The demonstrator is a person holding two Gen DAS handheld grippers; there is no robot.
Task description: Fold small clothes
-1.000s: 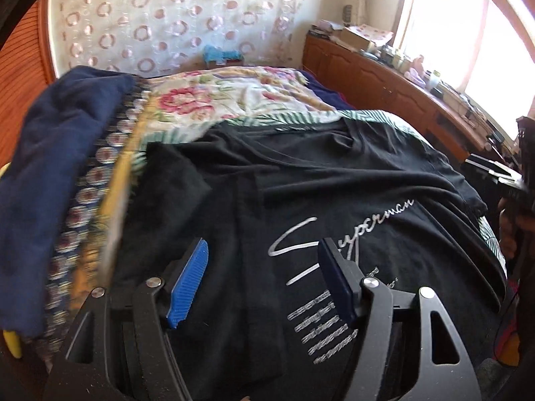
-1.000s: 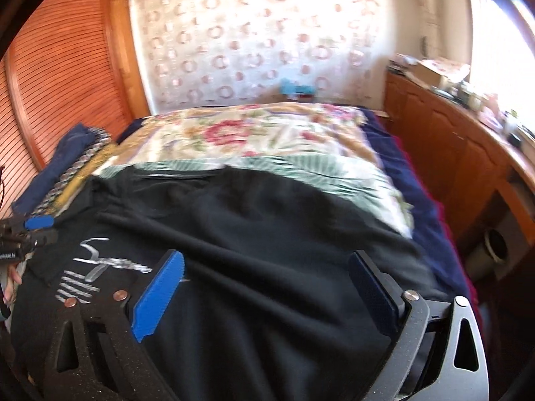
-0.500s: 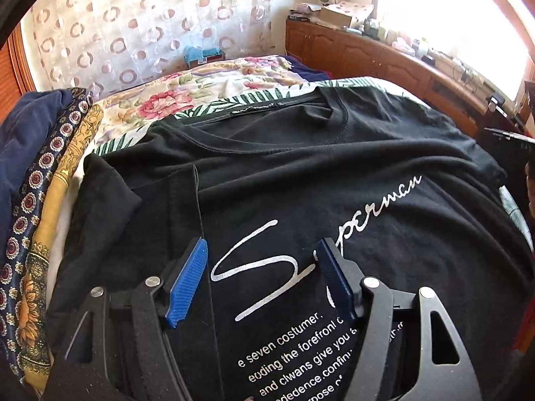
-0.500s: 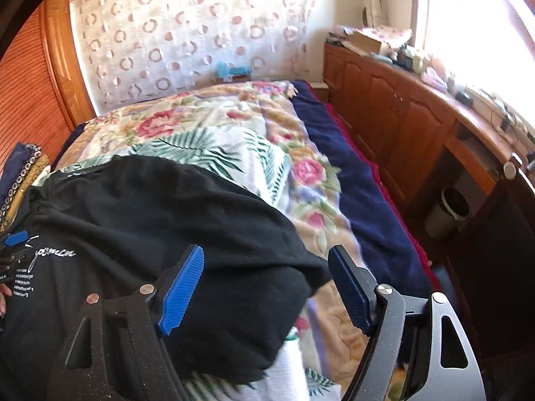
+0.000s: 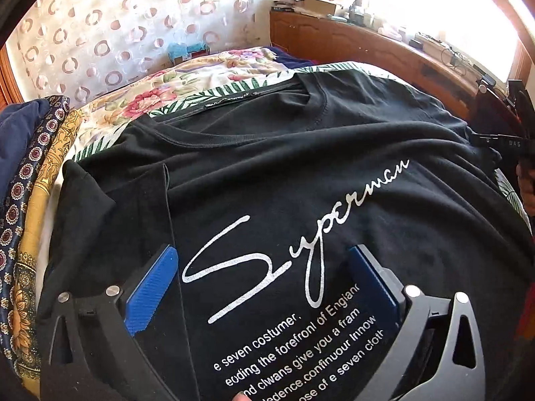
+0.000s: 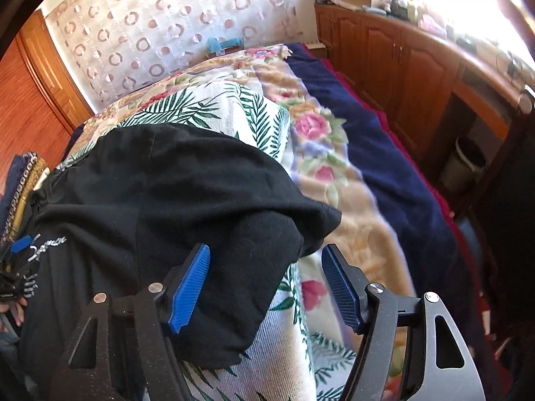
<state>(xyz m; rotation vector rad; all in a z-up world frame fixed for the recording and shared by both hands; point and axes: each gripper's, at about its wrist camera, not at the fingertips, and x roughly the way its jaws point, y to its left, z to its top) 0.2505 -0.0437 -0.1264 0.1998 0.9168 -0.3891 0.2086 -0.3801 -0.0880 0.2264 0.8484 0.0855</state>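
Black T-shirt (image 5: 301,173) with silver "Superman" script lies spread face up on a bed, over a palm-leaf cloth (image 6: 207,107) and a floral blanket (image 6: 334,180). Left gripper (image 5: 264,287) hovers above the chest print, its jaws opening wide, pads clear of the fabric. Right gripper (image 6: 267,287) sits over the shirt's right sleeve (image 6: 254,267); its jaws are closing, sleeve cloth lying between them, the blue pads not yet pressing it.

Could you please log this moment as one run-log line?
black T-shirt: flat on bed | left gripper: opening, empty | right gripper: closing around sleeve
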